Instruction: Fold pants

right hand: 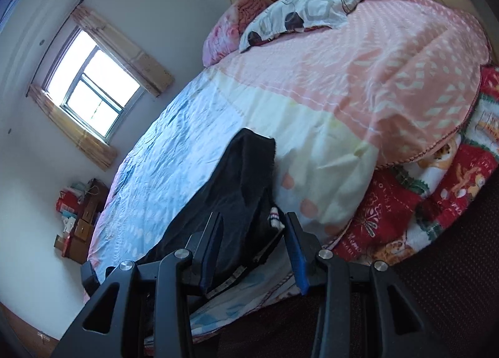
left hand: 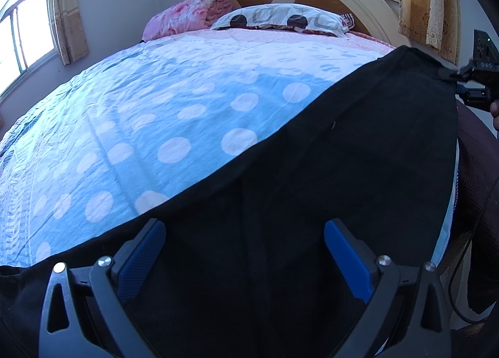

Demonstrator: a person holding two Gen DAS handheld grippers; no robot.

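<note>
Looking across the bed point(left hand: 131, 127), I saw the black pants point(left hand: 327, 170) stretched along its near edge, their long axis running from my left claw point(left hand: 244, 252) away to my right claw point(right hand: 252, 242). Under the left claw the cloth lay spread between wide-open fingers, nothing pinched. In the right wrist view a raised end of the pants point(right hand: 246, 177) stood just ahead, bunched between the jaws, which looked parted; I could not tell whether they pinched it. I judged the right claw nearer a graspable edge.

open bedspread point(left hand: 156, 102) left, pillow point(left hand: 280, 19) far
</note>
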